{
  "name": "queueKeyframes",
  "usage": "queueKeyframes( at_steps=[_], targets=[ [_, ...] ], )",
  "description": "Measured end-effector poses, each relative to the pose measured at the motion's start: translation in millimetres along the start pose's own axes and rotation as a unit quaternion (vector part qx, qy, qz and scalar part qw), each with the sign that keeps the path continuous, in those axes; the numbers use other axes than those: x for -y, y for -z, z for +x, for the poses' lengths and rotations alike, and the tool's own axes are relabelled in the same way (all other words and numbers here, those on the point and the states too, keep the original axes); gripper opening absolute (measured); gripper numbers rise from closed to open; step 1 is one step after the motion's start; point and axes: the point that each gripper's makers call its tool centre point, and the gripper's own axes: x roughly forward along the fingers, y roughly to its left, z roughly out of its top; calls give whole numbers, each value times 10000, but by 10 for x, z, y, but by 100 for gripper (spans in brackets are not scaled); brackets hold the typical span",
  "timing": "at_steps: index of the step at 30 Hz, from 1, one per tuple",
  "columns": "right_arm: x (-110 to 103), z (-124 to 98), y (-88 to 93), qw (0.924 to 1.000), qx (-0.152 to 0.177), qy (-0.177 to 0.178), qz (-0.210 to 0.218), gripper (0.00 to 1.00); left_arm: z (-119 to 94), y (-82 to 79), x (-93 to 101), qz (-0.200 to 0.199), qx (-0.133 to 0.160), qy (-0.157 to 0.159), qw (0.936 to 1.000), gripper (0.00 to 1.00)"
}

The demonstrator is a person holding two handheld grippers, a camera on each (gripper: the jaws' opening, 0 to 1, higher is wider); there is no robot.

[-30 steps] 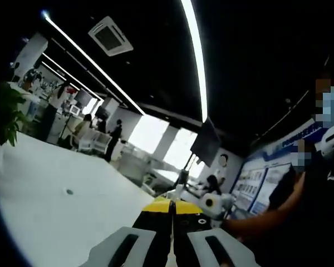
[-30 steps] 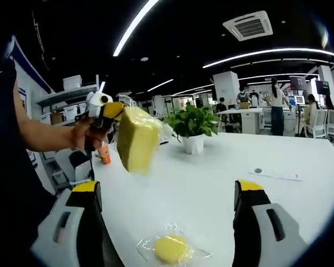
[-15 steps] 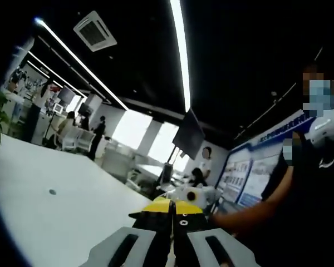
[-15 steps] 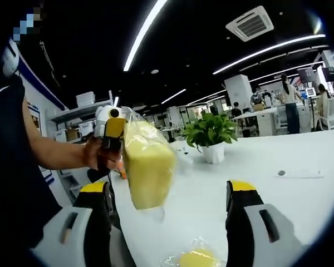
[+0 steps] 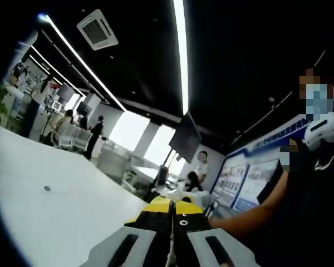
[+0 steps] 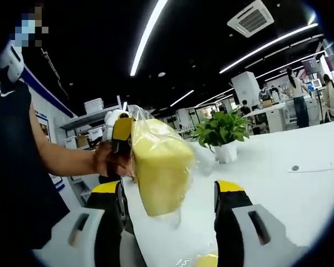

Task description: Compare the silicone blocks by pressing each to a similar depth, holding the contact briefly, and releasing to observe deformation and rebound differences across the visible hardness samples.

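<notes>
- No brand, label or writing can be read: the wall panels (image 5: 250, 186) beyond the left gripper carry print that is too blurred to make out.
- Two yellow silicone blocks show in the right gripper view, each in clear plastic wrap.
- The large block (image 6: 160, 167) hangs in the air above the white table (image 6: 278, 183), well to the left of the potted plant (image 6: 222, 133) and nearer the camera than it.
- The left gripper (image 6: 122, 139), entering the right gripper view from the left in a person's hand (image 6: 108, 161), pinches the plastic wrap at the large block's upper left edge; in its own view the left gripper (image 5: 171, 214) has its yellow-tipped jaws pressed together, with a thin sliver of the wrap between them.
- The right gripper (image 6: 167, 192) has its two jaws set wide apart, one on either side of the large block's lower half; whether either touches the wrap cannot be told.
- The small block (image 6: 203, 260) lies on the table at the bottom edge of the right gripper view, in front of the plant and below the hanging block.
- One potted plant stands on the table, and a single small dark dot (image 6: 294, 167) marks the tabletop to the right of it.
</notes>
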Motion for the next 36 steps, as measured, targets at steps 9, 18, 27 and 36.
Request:
queueKeyframes(
  at_steps=[9,18,27,36],
  targets=[
    [-100,19,-33,9996,-21,-258,116,41,28,30,-5,-261,219,52,9994,0],
    [-138,59,-29,9993,-31,-331,183,28,-16,18,-30,-345,317,19,9989,0],
    [-233,84,-4,9989,-302,-327,161,20,-167,50,-110,-252,161,-212,9993,0],
    [-197,61,68,9963,-816,-276,57,8,-193,144,-144,10,-108,-460,9989,0]
  ],
)
